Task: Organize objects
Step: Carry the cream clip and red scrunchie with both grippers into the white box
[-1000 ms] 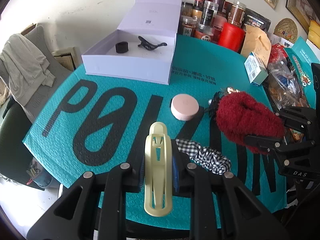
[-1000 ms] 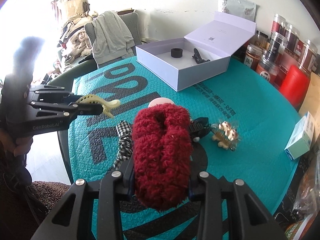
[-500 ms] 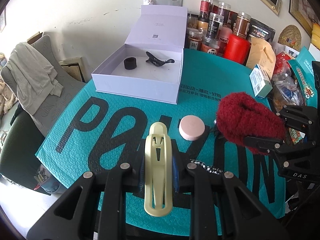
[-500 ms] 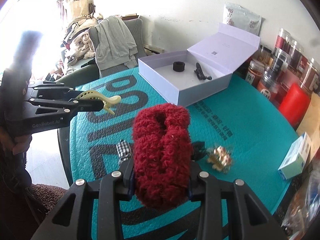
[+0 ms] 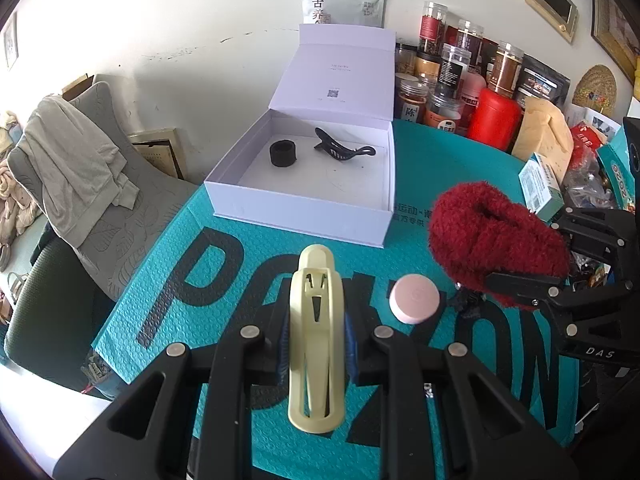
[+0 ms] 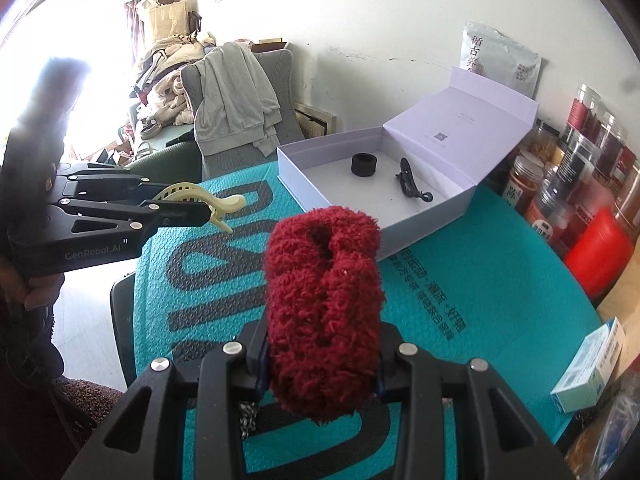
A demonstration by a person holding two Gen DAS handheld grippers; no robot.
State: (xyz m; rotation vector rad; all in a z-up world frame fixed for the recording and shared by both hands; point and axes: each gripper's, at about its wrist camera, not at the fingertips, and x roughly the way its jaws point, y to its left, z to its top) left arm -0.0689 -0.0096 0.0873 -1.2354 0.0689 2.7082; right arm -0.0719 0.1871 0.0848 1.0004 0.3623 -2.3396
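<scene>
The box [image 5: 296, 216] sat open on the teal mat [image 5: 224, 240] toward the wall, its lid [image 5: 340, 76] tipped up and back. Inside lay a black band [image 5: 283, 153] on the left and a black clip [image 5: 340, 149] to its right, apart from each other; the near half of the floor was bare.

The left gripper [image 5: 316, 336] was closed on a cream clip [image 5: 316, 344], held lengthwise between the fingers with its tip toward the box, above the mat and short of the box's near wall. The right gripper [image 6: 320, 354] was clamped on a red scrunchie [image 6: 324, 304], which bulged out ahead of the fingers, also in the air short of the box.

On the mat, a pink disc [image 5: 415, 298] lay just right of the left gripper, and a small dark item showed under the scrunchie, too hidden to identify. The mat bore large black letters.

Behind the box a pouch [image 5: 344, 0] leaned on the white wall. Right of it stood jars [image 5: 452, 76] and a red canister [image 5: 494, 118], then a brown bag [image 5: 542, 136] and a small carton [image 5: 540, 186] near the mat's edge. Left of the table a grey chair [image 5: 132, 216] carried a draped garment [image 5: 76, 168].
</scene>
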